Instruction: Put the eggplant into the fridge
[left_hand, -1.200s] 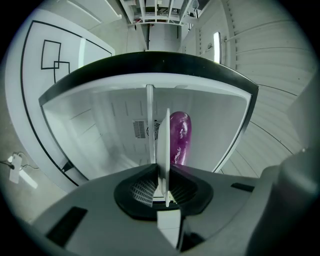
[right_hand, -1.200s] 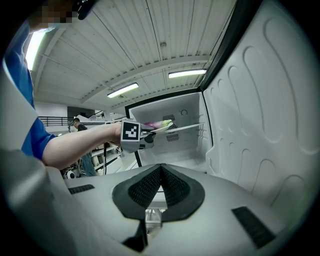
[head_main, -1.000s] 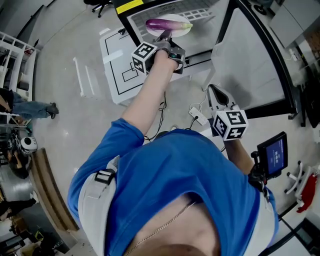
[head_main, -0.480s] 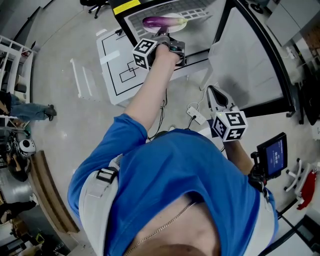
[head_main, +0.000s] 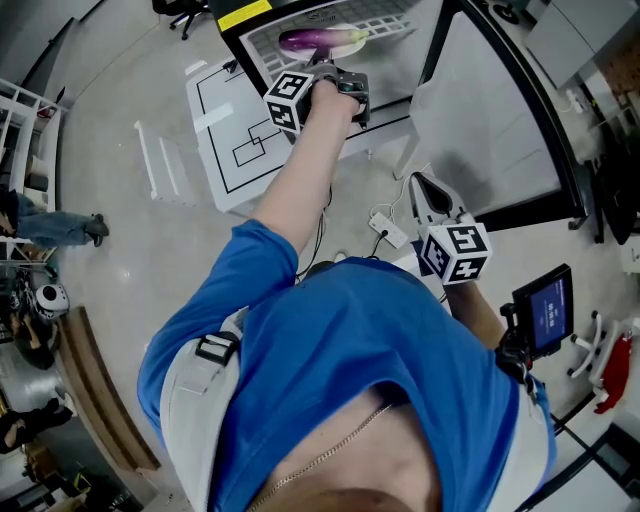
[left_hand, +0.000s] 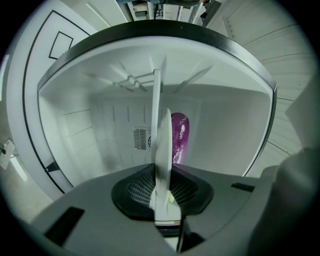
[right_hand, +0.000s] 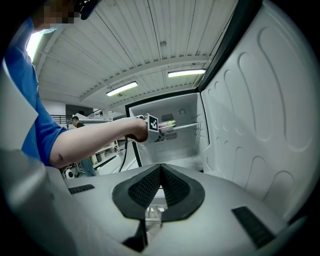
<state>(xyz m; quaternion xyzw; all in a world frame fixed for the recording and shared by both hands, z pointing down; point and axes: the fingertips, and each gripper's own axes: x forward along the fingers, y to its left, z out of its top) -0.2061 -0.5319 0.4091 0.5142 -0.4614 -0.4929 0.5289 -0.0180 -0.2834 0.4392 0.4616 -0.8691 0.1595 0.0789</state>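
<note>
A purple eggplant (head_main: 315, 40) lies on a white plate (head_main: 347, 43) that is held out over the wire shelf (head_main: 385, 22) of the open fridge. My left gripper (head_main: 333, 72) is shut on the plate's near rim. In the left gripper view the plate (left_hand: 161, 145) stands edge-on between the jaws of the left gripper (left_hand: 161, 181), with the eggplant (left_hand: 179, 137) behind it inside the white fridge cavity (left_hand: 90, 130). My right gripper (head_main: 417, 185) hangs lower, shut and empty. In its own view the right gripper (right_hand: 161, 168) faces the fridge, where the left gripper (right_hand: 153, 128) holds the plate (right_hand: 168, 123).
The fridge door (head_main: 500, 110) stands open at the right, its moulded inner side (right_hand: 260, 115) close to my right gripper. A white board with black lines (head_main: 235, 130) lies on the floor left of the fridge. A power strip (head_main: 391, 229) and a small screen (head_main: 545, 310) are nearby.
My left gripper has carried the plate and eggplant further toward the fridge, up and slightly left in the head view. The right gripper has stayed where it was.
</note>
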